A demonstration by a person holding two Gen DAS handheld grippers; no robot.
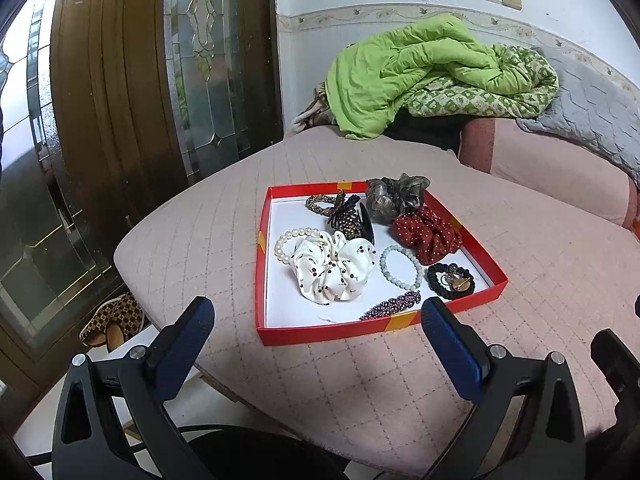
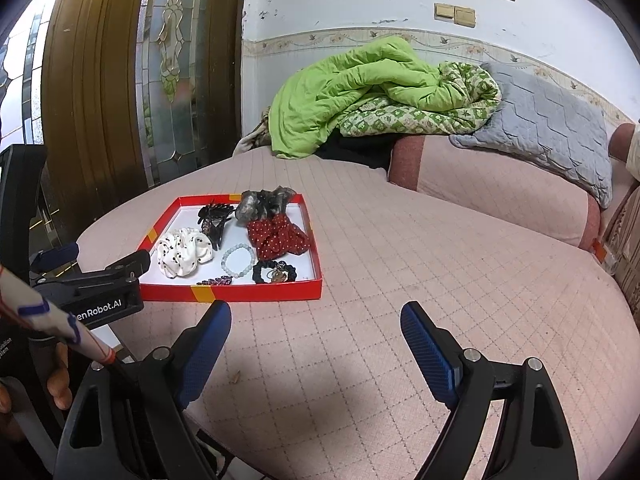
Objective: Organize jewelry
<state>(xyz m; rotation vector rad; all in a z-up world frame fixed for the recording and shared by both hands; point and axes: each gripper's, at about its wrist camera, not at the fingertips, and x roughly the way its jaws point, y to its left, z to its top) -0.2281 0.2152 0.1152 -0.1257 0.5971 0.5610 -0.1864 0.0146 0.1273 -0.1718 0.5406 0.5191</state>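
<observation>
Red tray [image 1: 320, 335] on pink bed [image 1: 400, 380], holding scrunchies, beaded bracelets, clips. White scrunchie [image 1: 332, 266] soft, light: pinch bunched fabric. Pearl bracelet [image 1: 286, 240] slippery, pinch beads crosswise. Left hand-held gripper [image 1: 316, 316], right hand-held gripper [image 2: 316, 320] both open, empty, near tray.

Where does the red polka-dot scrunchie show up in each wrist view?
Left wrist: red scrunchie right of centre, at the red tray's right wall.
Right wrist: same scrunchie left of centre, against the tray's far right side.
Shared landmark: the pale bead bracelet just in front of it.
</observation>
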